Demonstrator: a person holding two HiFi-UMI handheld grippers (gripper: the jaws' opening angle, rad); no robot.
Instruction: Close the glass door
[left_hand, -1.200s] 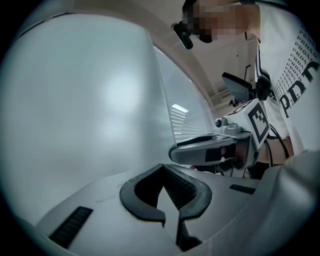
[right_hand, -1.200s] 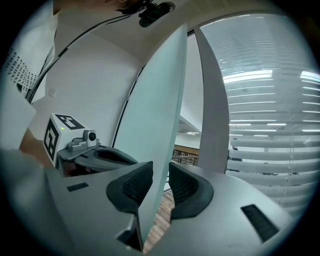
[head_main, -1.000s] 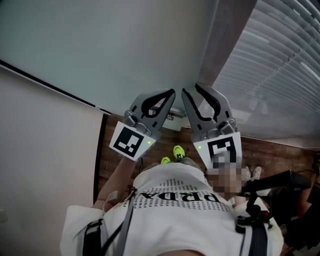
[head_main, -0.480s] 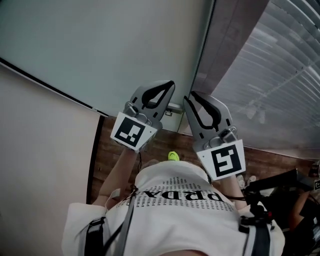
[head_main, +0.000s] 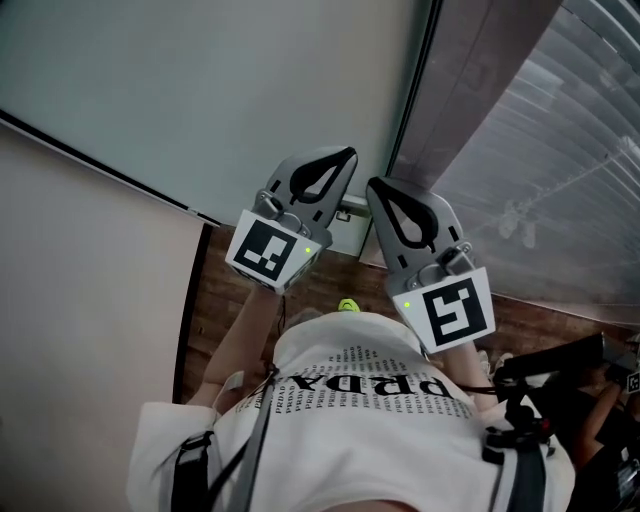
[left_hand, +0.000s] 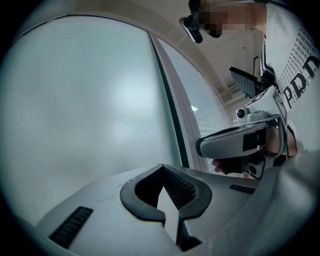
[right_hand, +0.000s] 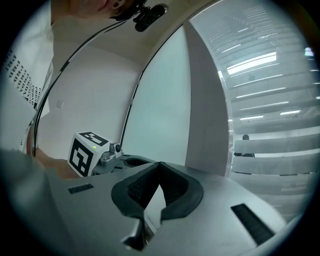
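The frosted glass door (head_main: 230, 80) fills the upper left of the head view, its dark edge strip (head_main: 412, 90) running down to a small metal fitting (head_main: 350, 210) at the floor. My left gripper (head_main: 345, 155) is shut and empty, its tips pointing at the pane near that edge; whether they touch the glass I cannot tell. My right gripper (head_main: 372, 185) is shut and empty right beside it. The left gripper view has the left gripper (left_hand: 162, 167) facing the door (left_hand: 90, 110). In the right gripper view the right gripper (right_hand: 160, 164) points at the door (right_hand: 160, 115) beside a grey post (right_hand: 207, 100).
A grey post (head_main: 470, 80) stands right of the door edge, with a glass wall and slatted blinds (head_main: 560, 140) beyond it. A white wall (head_main: 90, 260) lies to the left. Wooden floor (head_main: 225, 310) shows below the grippers, and dark gear (head_main: 550, 370) at the lower right.
Both grippers have shifted slightly up and toward the door's edge, staying shut and side by side. The person's yellow shoes are now mostly hidden under the shirt.
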